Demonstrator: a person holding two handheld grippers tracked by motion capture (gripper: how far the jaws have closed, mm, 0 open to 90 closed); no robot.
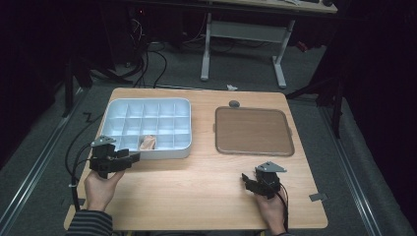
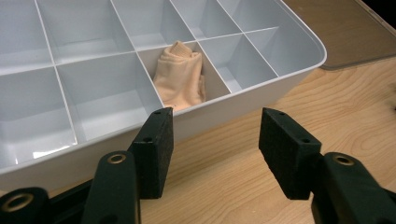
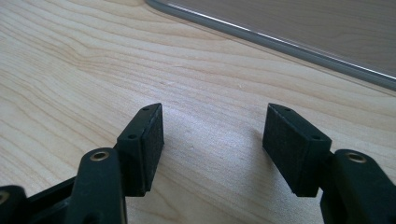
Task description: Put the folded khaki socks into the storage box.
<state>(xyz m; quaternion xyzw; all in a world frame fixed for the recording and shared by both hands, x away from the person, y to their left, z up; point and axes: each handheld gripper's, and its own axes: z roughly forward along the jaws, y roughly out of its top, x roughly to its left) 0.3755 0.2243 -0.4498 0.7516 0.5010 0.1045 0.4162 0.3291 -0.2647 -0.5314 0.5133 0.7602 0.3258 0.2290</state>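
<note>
Just ahead of my left gripper's black foam-faced jaws, I'm seeing a white plastic divider tray (image 2: 299, 70) with a pale peach folded cloth (image 2: 180, 79) glowing warm in one compartment. Beyond it, off to the side, a flat brown lid with a grey rim (image 1: 254, 131) is lying. Under my right gripper (image 3: 212, 140), equally black, the light wood-grain table (image 3: 93, 65) is showing wavy honey-toned streaks. My sleeve (image 1: 88, 223) is showing grey and dark stripes.

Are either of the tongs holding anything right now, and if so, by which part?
Nothing is held. The left tongs stand open just outside the white tray, short of the peach cloth; the right tongs are open over bare table.
</note>
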